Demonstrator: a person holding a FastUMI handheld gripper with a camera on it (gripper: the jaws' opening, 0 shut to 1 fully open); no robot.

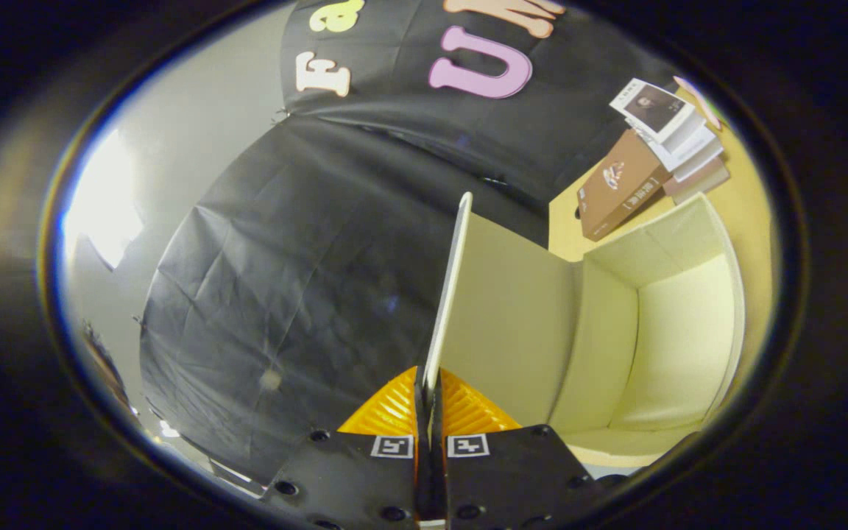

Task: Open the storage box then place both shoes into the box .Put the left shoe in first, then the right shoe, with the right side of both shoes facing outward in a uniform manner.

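The tool (pixel 430 397) pinches the lid (pixel 447 287) edge, both fingers pressed on it. The lid stands raised beside the box (pixel 682 338), which rests open on the table (pixel 751 199). Swing the lid fully back, grip steady. Box: smooth pale card, square-walled. Books (pixel 678 132) lie beyond.

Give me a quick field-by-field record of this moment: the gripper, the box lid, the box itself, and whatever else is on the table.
gripper: shut on the lid, both fingers pinching its edge
lid: thin pale panel, seen edge-on, lifted away from the box mouth
storage box: open, pale interior in view, nothing seen inside
books: a small stack beyond the box
brown box: lying beside the books
table: yellow top, under the box and the books
task stage: box opened; shoes not yet in it
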